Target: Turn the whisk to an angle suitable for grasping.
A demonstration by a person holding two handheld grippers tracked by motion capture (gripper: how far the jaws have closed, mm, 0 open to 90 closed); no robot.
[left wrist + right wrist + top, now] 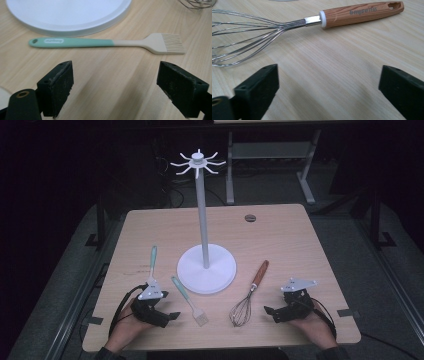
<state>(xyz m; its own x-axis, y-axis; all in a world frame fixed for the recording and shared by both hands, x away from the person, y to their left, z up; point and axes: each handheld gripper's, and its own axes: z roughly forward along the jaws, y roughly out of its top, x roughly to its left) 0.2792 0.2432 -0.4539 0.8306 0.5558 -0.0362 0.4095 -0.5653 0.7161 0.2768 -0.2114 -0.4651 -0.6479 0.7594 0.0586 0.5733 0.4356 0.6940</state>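
While both grippers' jaws stand apart, the left gripper (172,315) hides a spatula's (152,262) head.

pastry brush (107,43) — teal handle, flat | whisk (287,27) — wooden handle, flat

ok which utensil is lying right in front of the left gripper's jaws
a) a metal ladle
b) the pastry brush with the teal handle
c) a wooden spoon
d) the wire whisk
b: in the left gripper view the pastry brush lies flat on the table just beyond the open jaws of the left gripper, beside the white stand base; the whisk lies over by the right gripper.
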